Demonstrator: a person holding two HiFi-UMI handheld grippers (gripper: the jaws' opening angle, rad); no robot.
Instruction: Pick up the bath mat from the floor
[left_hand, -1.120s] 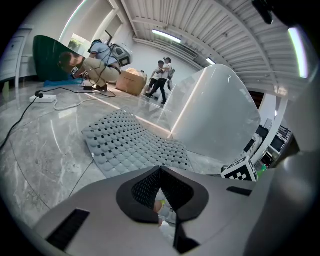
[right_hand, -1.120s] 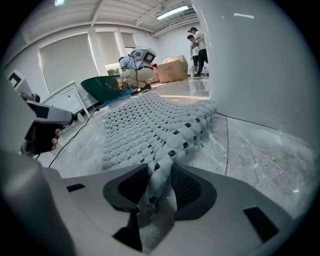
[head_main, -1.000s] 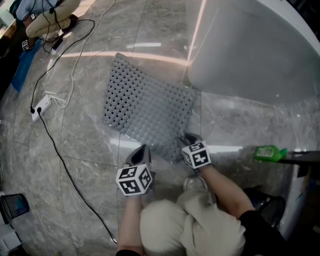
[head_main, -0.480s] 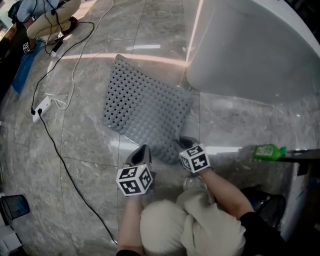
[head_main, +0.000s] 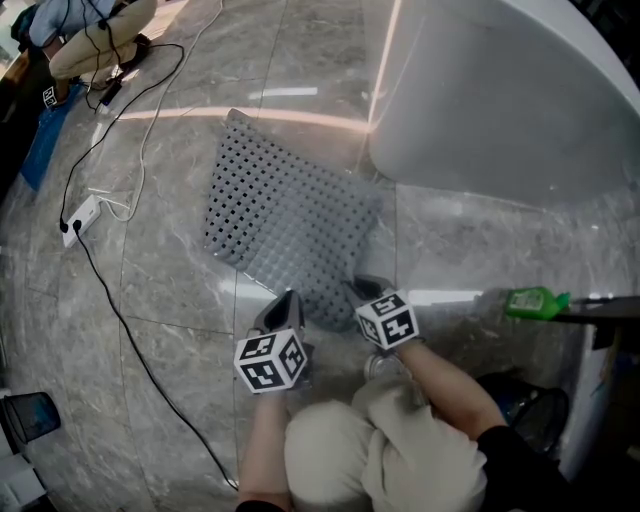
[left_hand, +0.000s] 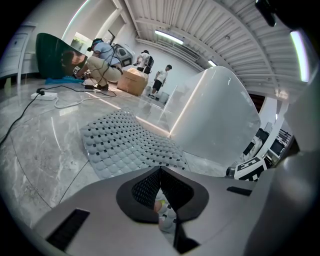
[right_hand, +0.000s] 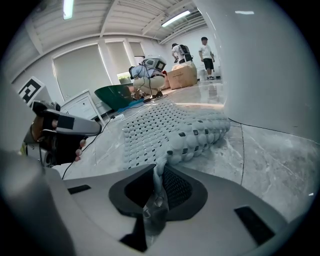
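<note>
Listener: Where is the bath mat (head_main: 290, 225), and what are your hands doing?

Me: Grey mat, holed and bumpy, lying on the marble floor (head_main: 170, 300) beside the white bathtub (head_main: 500, 100), one corner almost at the tub's foot. My left gripper (head_main: 285, 305) is clamped on the mat's near edge, at the end farther from the tub. My right gripper (head_main: 362, 288), nearer the tub, has just been closing and pinches that same edge, which is rumpled upward there.

Listener: Which way does it run?

Me: Its long axis seems to slant away from the tub's foot across the floor. It looks nearly square, so I am unsure.

Listener: What could go wrong?

Me: Both holds are thin bites on the rim. If the underside clings to the stone, pulling could drag the edge out of a jaw. One side might also rise while the rest trails.
</note>
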